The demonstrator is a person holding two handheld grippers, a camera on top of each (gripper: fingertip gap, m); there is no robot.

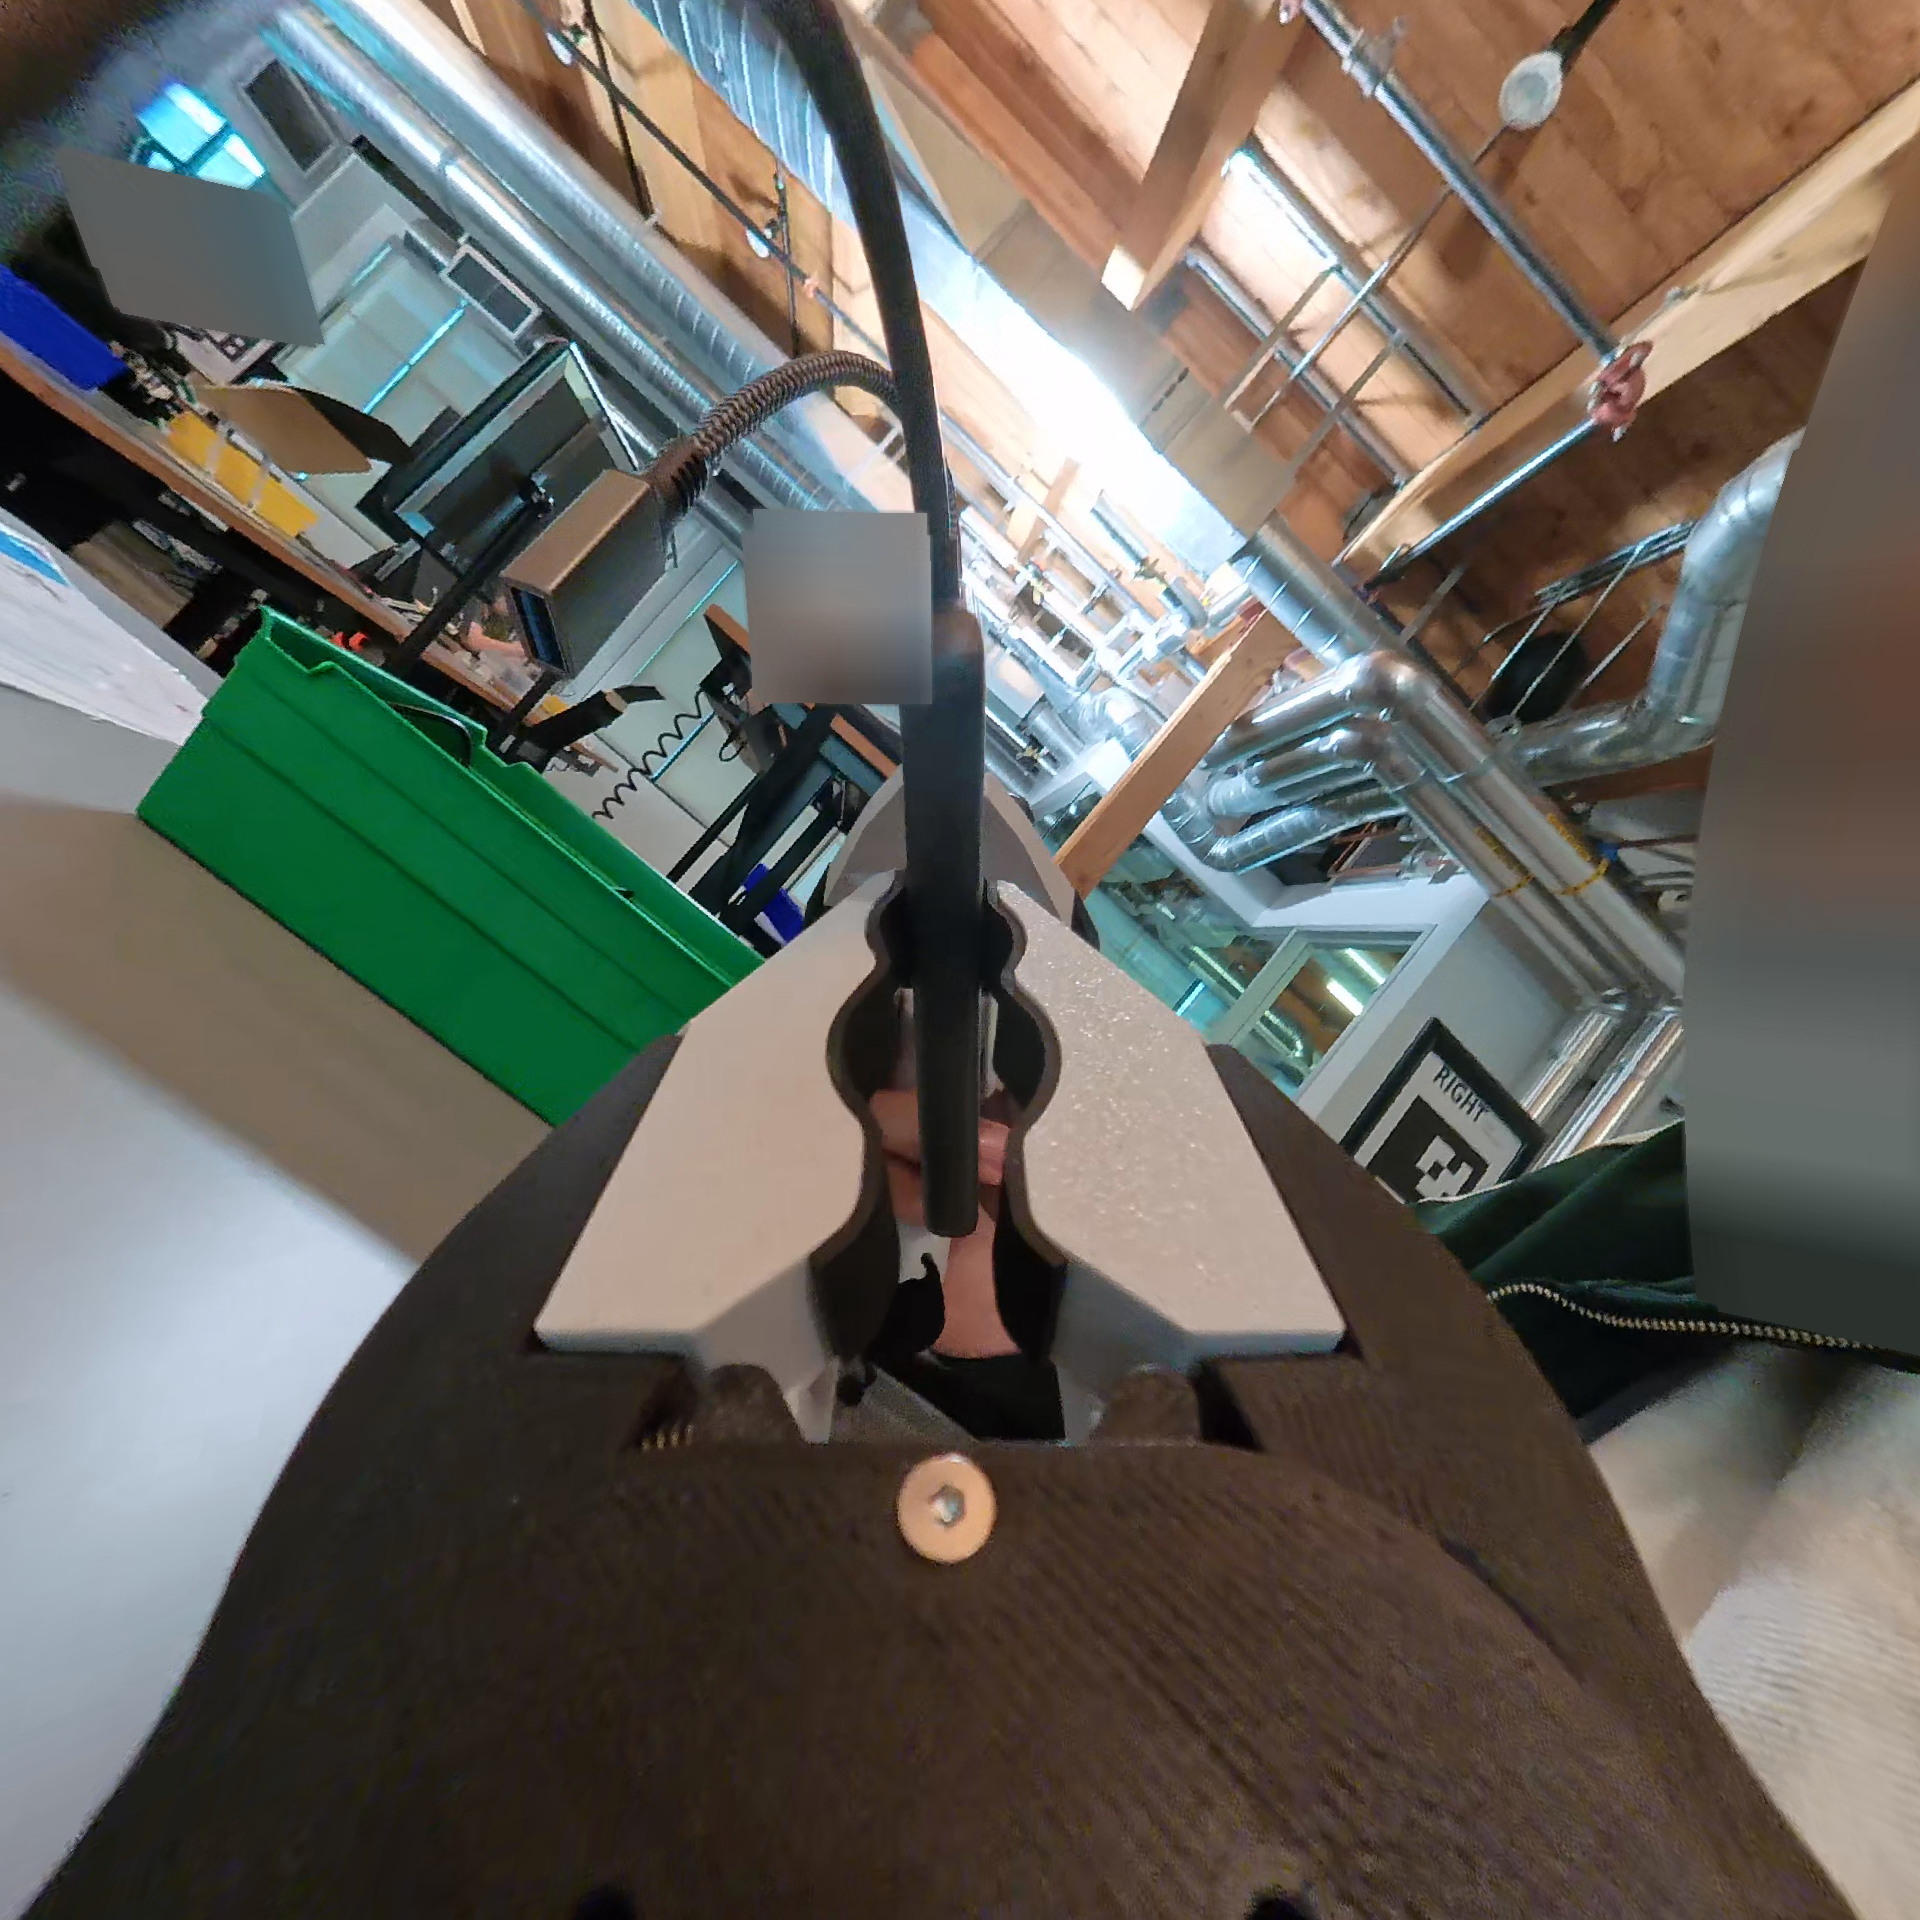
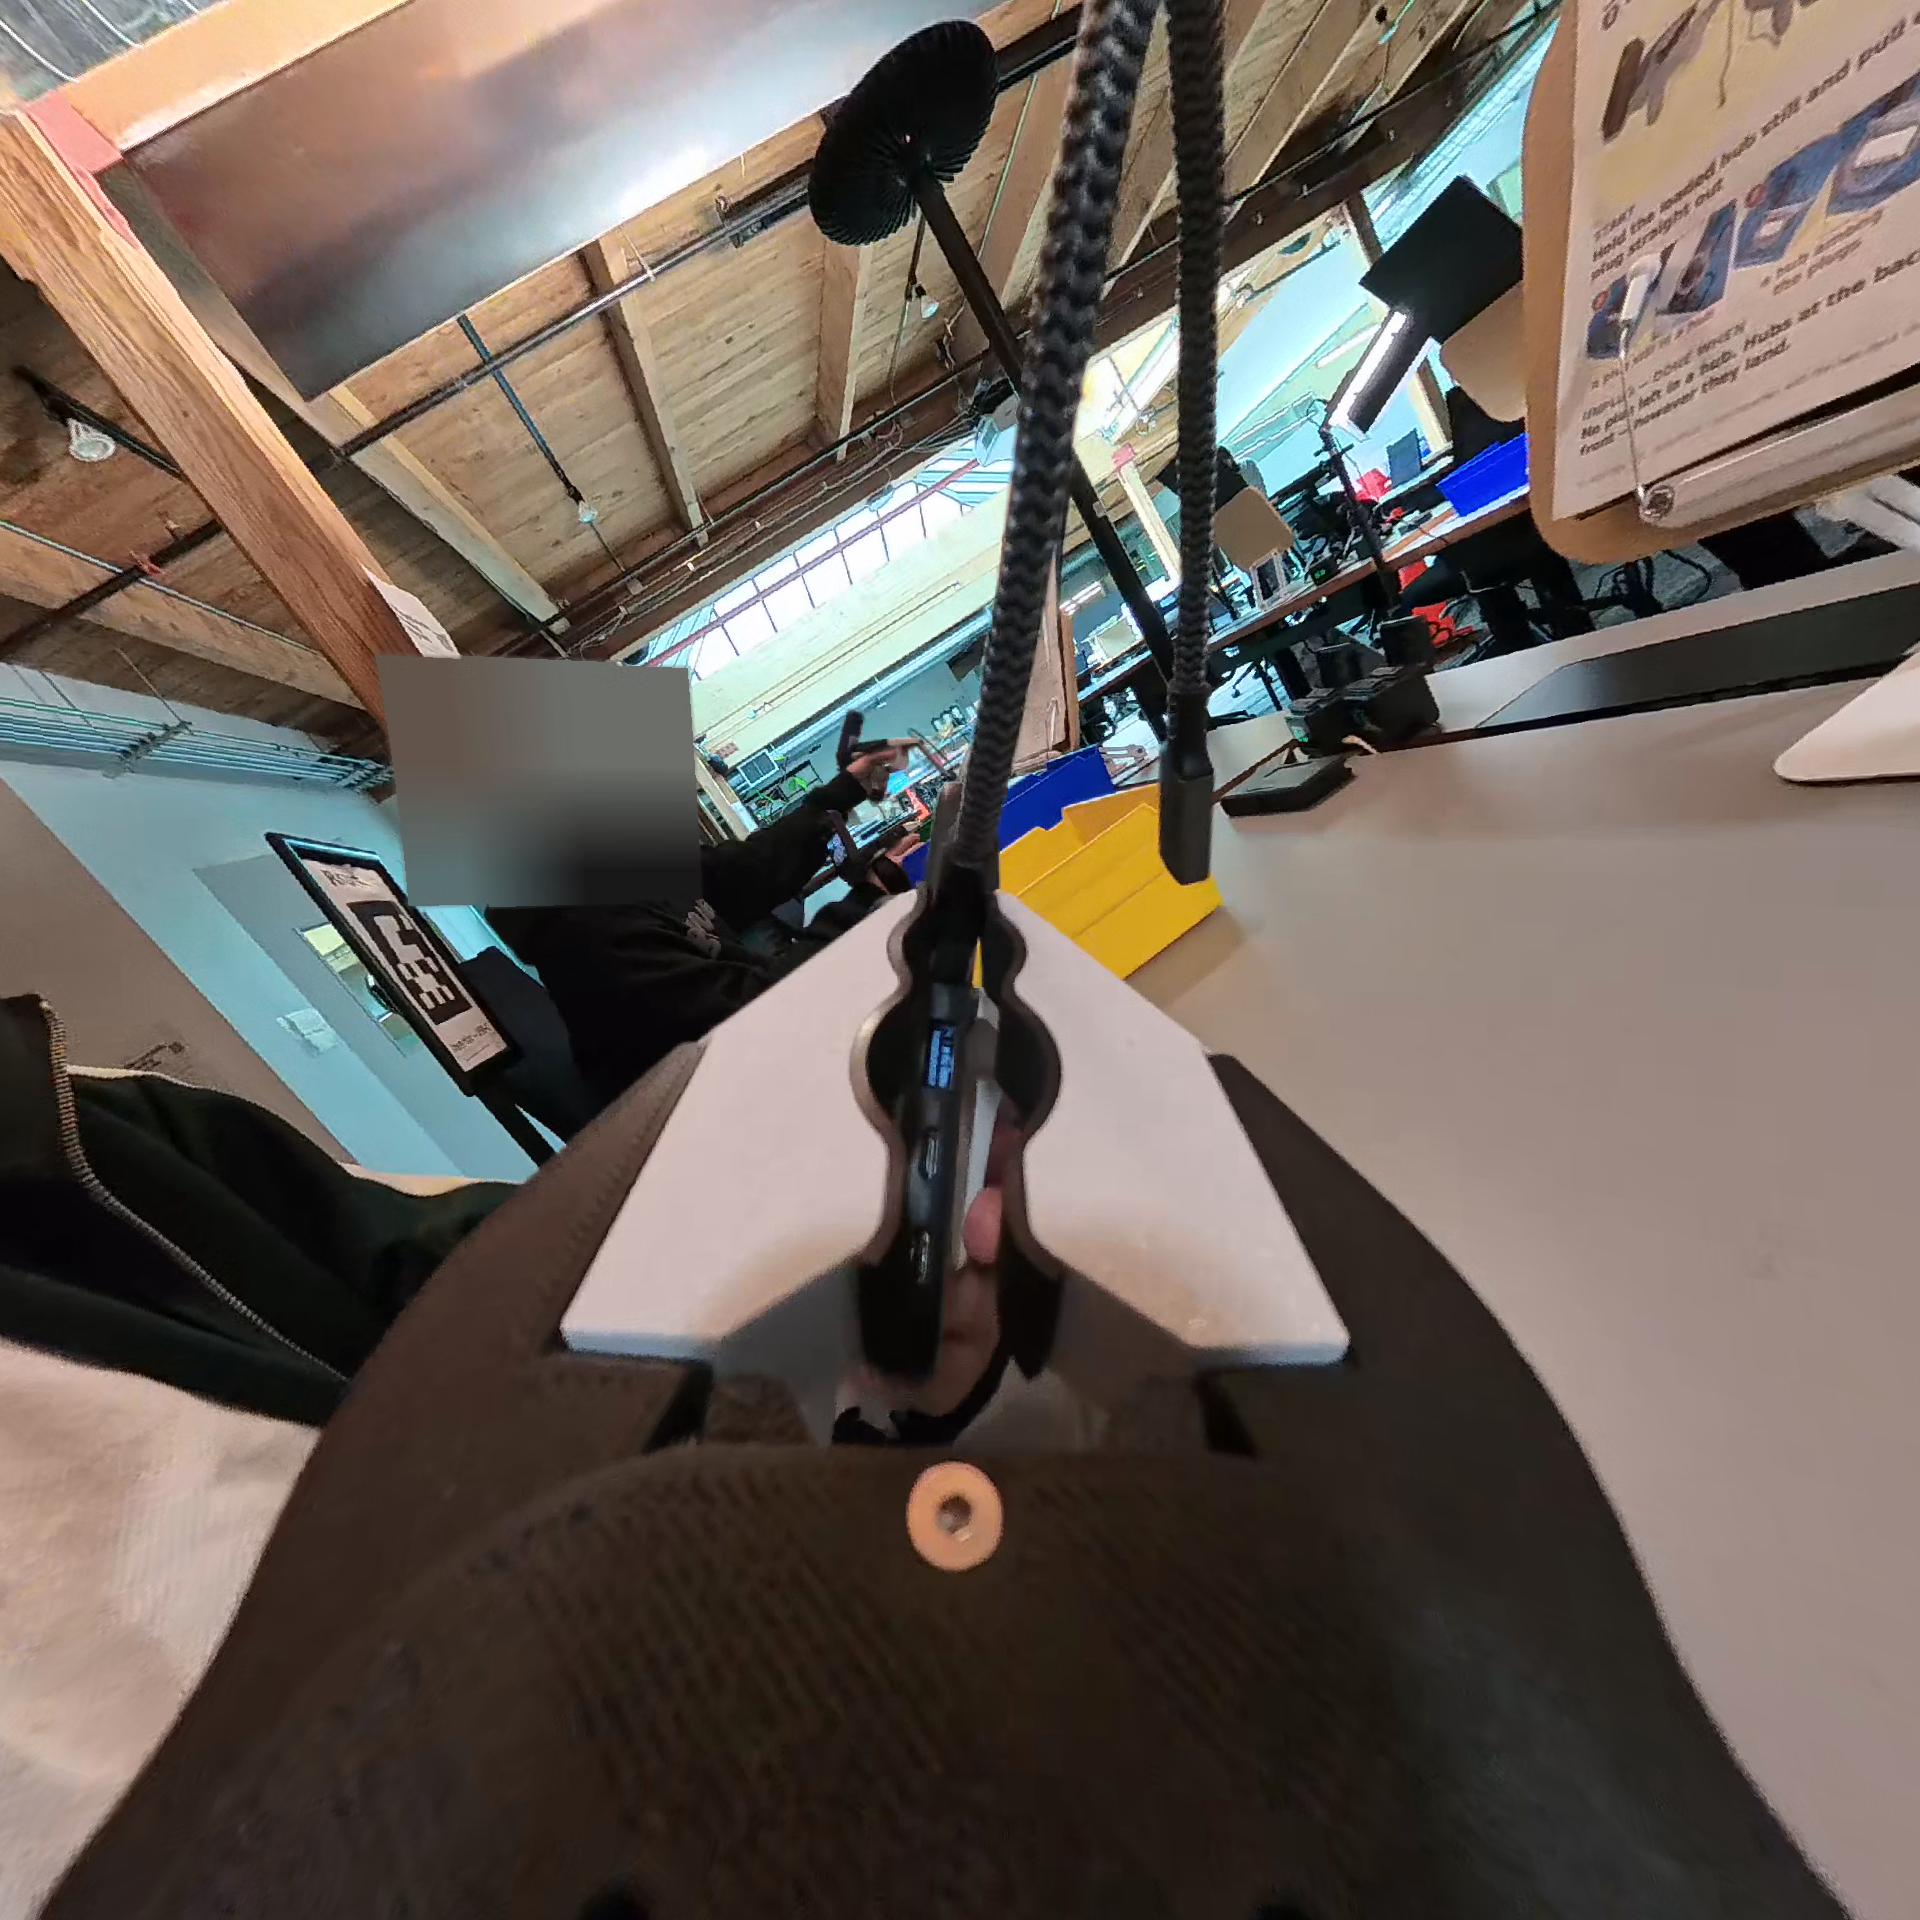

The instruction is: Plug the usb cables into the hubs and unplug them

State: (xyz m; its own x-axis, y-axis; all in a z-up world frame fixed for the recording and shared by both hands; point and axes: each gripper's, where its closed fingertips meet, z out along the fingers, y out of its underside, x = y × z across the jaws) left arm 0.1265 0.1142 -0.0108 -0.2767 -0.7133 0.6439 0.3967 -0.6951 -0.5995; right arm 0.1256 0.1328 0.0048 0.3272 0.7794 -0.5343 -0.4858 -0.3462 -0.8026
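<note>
While our left tool [image 1: 940, 1049] is clamping the smooth black cable plug [image 1: 943, 997] and our right tool [image 2: 951, 1101] is clamping the slim black hub [image 2: 928, 1132], we are risking a tilted, jammed insertion.

Two hubs [image 1: 940, 1039] [image 2: 930, 1132], one green bin [image 1: 416, 862], two yellow bins [image 2: 1101, 873].

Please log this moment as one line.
left gripper: shut on black cable plug | right gripper: shut on slim black hub | mated: no

green bin [image 1: 436, 862], yellow bin [image 2: 1112, 883], blk/grey braided cable [image 2: 1029, 499], grey tabletop [image 2: 1558, 1039], blk hub [image 2: 925, 1153]
</note>
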